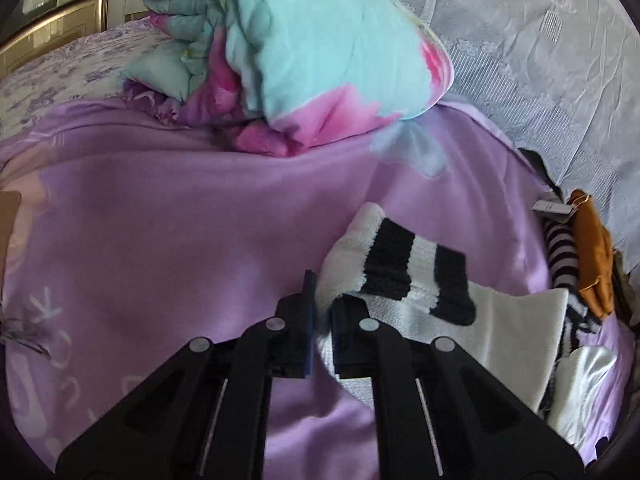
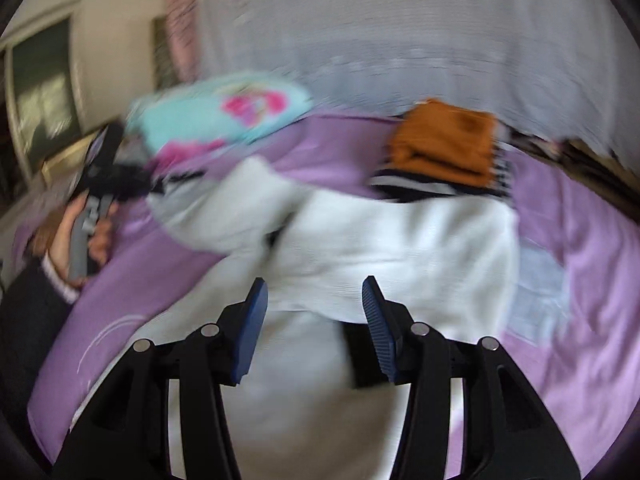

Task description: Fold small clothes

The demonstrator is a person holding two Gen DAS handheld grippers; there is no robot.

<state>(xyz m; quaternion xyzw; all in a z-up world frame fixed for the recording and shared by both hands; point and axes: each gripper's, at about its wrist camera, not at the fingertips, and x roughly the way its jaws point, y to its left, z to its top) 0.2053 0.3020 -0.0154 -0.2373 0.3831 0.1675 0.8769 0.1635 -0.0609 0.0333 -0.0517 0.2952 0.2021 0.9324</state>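
Left gripper (image 1: 323, 312) pinched on striped sleeve (image 1: 404, 268) of white sweater (image 2: 392, 236) at centre frame, on purple bedsheet (image 1: 160, 220); right gripper (image 2: 315, 320) spread wide, empty above it. Thin pinch, knit likely slipping free mid-fold, spoiling the crease

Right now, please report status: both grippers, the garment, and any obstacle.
Left gripper shut on white garment at its striped cuff. Right gripper open over it. Folded stack just beyond; quilt apart.
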